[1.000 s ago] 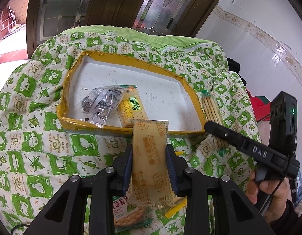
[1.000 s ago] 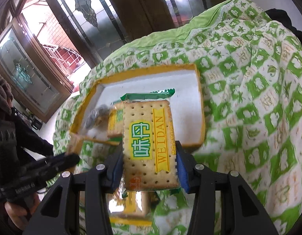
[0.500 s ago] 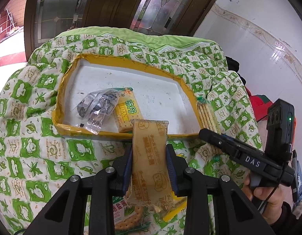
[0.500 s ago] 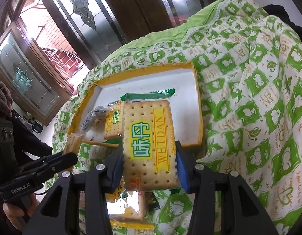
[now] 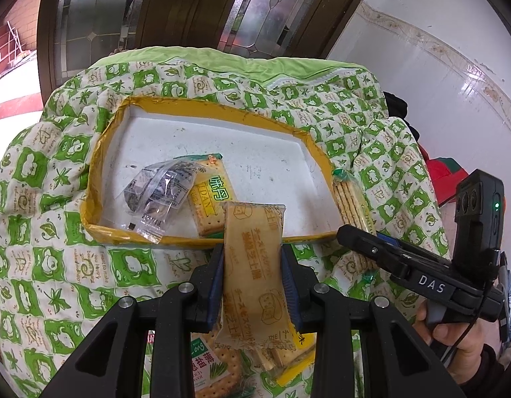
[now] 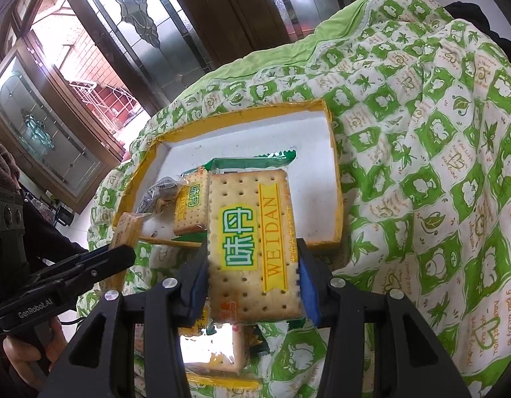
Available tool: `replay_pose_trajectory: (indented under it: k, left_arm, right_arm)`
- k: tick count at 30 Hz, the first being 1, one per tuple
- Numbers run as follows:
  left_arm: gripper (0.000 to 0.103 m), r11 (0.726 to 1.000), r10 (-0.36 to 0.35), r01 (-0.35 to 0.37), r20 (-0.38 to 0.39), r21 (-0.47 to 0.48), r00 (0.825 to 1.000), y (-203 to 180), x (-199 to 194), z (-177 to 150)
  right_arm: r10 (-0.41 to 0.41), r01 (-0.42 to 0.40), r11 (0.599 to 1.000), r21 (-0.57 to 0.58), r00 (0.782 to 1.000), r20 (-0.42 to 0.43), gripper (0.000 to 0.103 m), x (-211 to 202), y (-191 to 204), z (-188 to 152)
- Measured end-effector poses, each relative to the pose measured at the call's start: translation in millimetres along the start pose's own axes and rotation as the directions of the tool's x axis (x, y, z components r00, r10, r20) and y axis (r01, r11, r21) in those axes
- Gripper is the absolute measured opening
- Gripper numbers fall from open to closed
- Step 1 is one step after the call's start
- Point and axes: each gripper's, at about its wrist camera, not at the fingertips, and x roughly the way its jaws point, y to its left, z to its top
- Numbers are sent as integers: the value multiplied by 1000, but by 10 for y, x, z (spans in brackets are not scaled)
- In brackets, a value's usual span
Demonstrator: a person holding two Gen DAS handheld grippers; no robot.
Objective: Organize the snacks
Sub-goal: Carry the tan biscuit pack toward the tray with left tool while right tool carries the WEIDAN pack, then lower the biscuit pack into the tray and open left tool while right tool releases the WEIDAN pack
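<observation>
My left gripper (image 5: 252,260) is shut on a tan cheese-cracker packet (image 5: 253,265), held upright just short of the near rim of a yellow-edged white tray (image 5: 262,162). My right gripper (image 6: 253,265) is shut on a Weidan cracker packet (image 6: 252,248), held above the tray's near edge (image 6: 325,242). In the left wrist view the right gripper (image 5: 358,232) shows edge-on at the tray's right corner with its packet (image 5: 350,199). Inside the tray lie another Weidan packet (image 5: 212,199) and a clear crinkled packet (image 5: 159,189).
The tray sits on a green and white quilt (image 5: 56,265) draped over a rounded mound. More cracker packets (image 5: 215,371) lie on the quilt under the left gripper, and one (image 6: 212,345) under the right. Glass-panelled doors (image 5: 175,10) stand behind, a white wall (image 5: 437,93) to the right.
Both grippers stay shut on their packets and have barely shifted. In the left wrist view the tray and quilt have slid slightly downward.
</observation>
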Motion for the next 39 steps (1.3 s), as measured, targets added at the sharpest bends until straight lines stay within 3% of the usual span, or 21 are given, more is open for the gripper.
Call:
replay_pose_trajectory:
  k: [10,18,32,39]
  left_arm:
    - [33,1000,-3,3,4,30,1000,-112,53,186]
    - [33,1000,-18,18,-7,14,1000,-188,322,436]
    - [33,999,-8,5,-87,-39,996,-72,972,517]
    - [33,998,42,-45,-102,-32,994,-28,1057,498]
  right_arm:
    - [26,-27,1000,-8,998,-55,46,36,35,232]
    - [12,-13,1000,-8,999,-44,46,201,-6,564]
    - [21,-15,996,86,998,-66,46,485,-244,593]
    - [3,4,998,68,995,-101,46,629,-234,551]
